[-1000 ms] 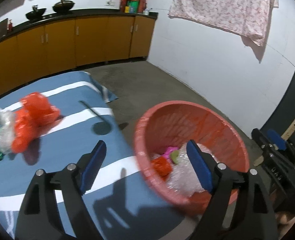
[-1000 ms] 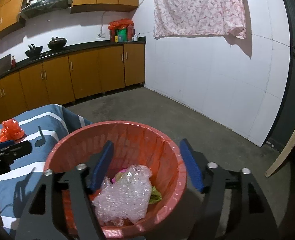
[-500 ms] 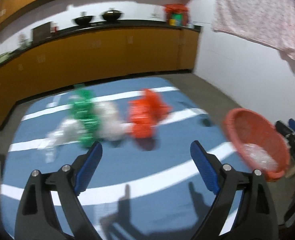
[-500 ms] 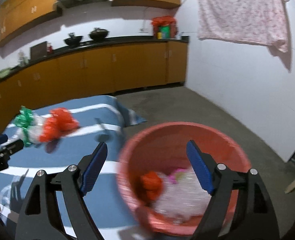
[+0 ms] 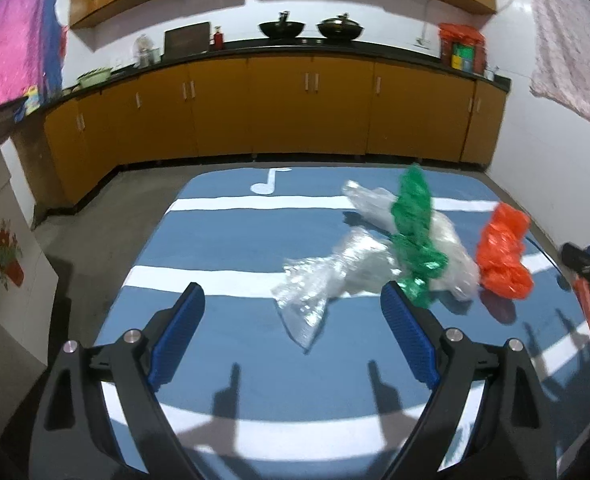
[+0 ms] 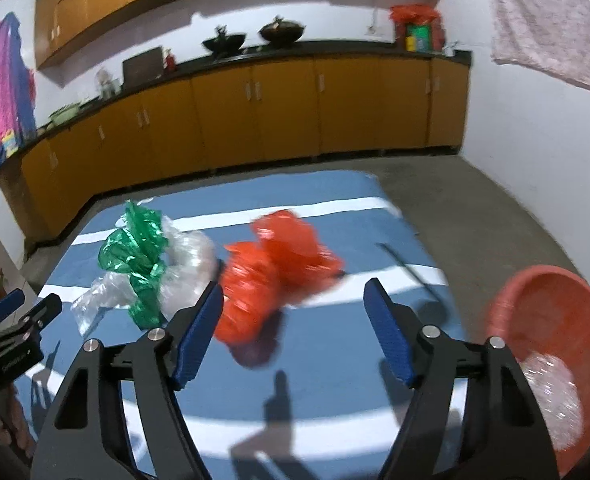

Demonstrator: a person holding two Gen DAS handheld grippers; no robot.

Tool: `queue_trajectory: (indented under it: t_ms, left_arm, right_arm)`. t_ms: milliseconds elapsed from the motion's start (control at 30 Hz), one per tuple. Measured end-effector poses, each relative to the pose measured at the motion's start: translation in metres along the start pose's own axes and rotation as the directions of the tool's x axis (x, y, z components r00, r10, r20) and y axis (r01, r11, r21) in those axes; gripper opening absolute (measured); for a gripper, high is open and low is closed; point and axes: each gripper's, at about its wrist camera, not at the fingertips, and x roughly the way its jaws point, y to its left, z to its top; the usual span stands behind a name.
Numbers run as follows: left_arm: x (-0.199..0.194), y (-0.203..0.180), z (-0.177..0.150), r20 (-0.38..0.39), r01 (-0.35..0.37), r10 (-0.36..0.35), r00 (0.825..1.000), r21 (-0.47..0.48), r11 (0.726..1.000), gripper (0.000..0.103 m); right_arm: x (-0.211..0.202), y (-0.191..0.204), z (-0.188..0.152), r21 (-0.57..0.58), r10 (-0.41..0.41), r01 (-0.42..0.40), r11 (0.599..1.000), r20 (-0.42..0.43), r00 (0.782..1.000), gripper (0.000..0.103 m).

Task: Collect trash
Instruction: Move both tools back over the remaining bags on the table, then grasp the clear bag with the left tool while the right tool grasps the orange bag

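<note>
The left tool (image 5: 291, 312) stands wide open above the blue cloth with nothing in it, and the tail of a clear plastic bag (image 5: 327, 280) lies just beyond the gap between its blue pads. The right tool (image 6: 293, 304) has been closing its jaws a little, yet they remain well apart and hold nothing; a crumpled orange plastic bag (image 6: 275, 268) sits just ahead of them on the bench (image 6: 335, 368).

Left of the orange bag, a green plastic wrapper (image 6: 139, 256) lies tangled across more clear plastic (image 6: 187, 260), the pieces touching one another. A red plastic basket (image 6: 551, 320) stands at the bench's right edge, apart from the pile, with bubble wrap (image 6: 551, 392) inside.

The bench wears a blue cloth with white stripes and a white music note (image 5: 269, 182). Behind it, orange cabinets (image 5: 295, 112) run along the wall under a dark countertop carrying two black woks (image 5: 311, 30). A pink patterned cloth (image 5: 567, 40) hangs on the white wall at the right, and a magenta cloth (image 5: 7, 52) hangs at the left.
</note>
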Motion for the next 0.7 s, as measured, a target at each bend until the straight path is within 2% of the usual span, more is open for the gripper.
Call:
queue_trajectory:
  t_ms: [67, 200, 267, 333, 367, 400, 567, 700]
  left_arm:
    - [0.009, 0.004, 0.003, -0.007, 0.014, -0.014, 1.0, -0.019, 1.0, 0.088]
    - [0.03, 0.003, 0.008, -0.039, 0.031, -0.032, 0.999, -0.022, 0.999, 0.088]
    - [0.038, 0.004, 0.008, -0.048, 0.044, -0.044, 0.998, -0.019, 0.999, 0.088]
    - [0.046, 0.001, 0.011, -0.051, 0.071, -0.072, 0.996, -0.018, 0.997, 0.088]
    - [0.05, 0.0, 0.013, -0.053, 0.085, -0.086, 0.995, -0.017, 0.996, 0.088]
    - [0.055, -0.004, 0.016, -0.058, 0.098, -0.098, 0.994, -0.009, 0.995, 0.088]
    - [0.074, -0.021, 0.028, -0.071, 0.113, -0.109, 0.991, 0.054, 0.992, 0.088]
    - [0.091, -0.03, 0.032, -0.12, 0.134, -0.124, 0.985, 0.074, 0.988, 0.087]
  right_arm:
    - [0.018, 0.009, 0.004, 0.001, 0.011, -0.011, 1.0, -0.026, 1.0, 0.07]
    - [0.049, 0.016, 0.005, -0.032, -0.044, 0.042, 0.999, -0.089, 0.995, 0.065]
    - [0.06, 0.012, 0.002, -0.014, -0.037, 0.035, 0.999, -0.127, 0.991, 0.063]
    - [0.065, 0.011, -0.001, -0.013, -0.025, 0.023, 1.0, -0.146, 0.989, 0.051]
    - [0.068, 0.011, -0.002, -0.023, -0.021, 0.018, 1.0, -0.158, 0.987, 0.042]
    - [0.069, 0.01, -0.003, -0.025, -0.015, 0.01, 1.0, -0.172, 0.985, 0.038]
    - [0.057, -0.002, -0.006, -0.018, -0.017, 0.014, 1.0, -0.152, 0.988, 0.035]
    - [0.05, -0.013, -0.009, 0.001, -0.014, 0.014, 1.0, -0.152, 0.988, 0.035]
